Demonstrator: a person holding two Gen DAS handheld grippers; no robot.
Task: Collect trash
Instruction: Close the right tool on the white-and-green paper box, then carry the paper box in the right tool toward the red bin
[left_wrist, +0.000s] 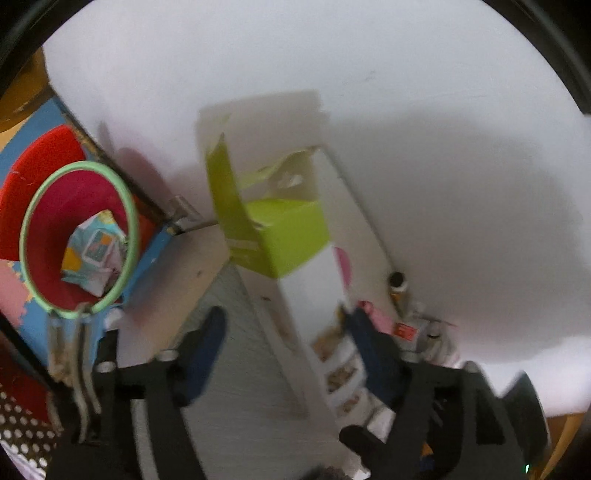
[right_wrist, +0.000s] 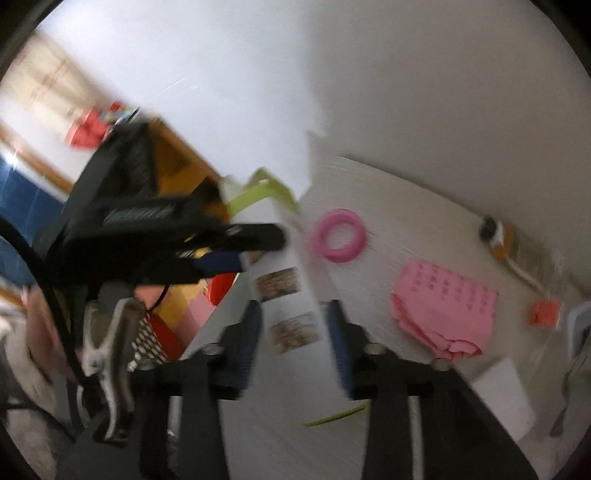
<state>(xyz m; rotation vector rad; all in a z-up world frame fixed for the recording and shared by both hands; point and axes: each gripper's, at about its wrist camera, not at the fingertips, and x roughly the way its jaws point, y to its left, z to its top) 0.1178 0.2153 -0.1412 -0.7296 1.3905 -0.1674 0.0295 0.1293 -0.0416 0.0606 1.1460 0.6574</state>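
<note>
A tall white carton (left_wrist: 314, 291) with a lime-green open top (left_wrist: 284, 229) stands on the white table (left_wrist: 240, 387). My left gripper (left_wrist: 288, 350) is open around its lower part; the left finger (left_wrist: 207, 347) is well clear and the right finger (left_wrist: 369, 354) lies close to the carton's printed side. In the right wrist view the carton (right_wrist: 288, 295) fills the gap of my right gripper (right_wrist: 293, 332), whose blue pads (right_wrist: 338, 339) look pressed on its sides. The left gripper (right_wrist: 236, 247) reaches in from the left. A red bin (left_wrist: 77, 236) with a green rim holds a crumpled wrapper (left_wrist: 94, 254).
On the table to the right lie a pink ring (right_wrist: 338, 234), crumpled pink paper (right_wrist: 447, 314), a small orange scrap (right_wrist: 543, 312), a white sheet (right_wrist: 506, 391), a green strip (right_wrist: 336, 415) and a tipped bottle (right_wrist: 495, 232). A white wall (left_wrist: 332, 55) is close behind.
</note>
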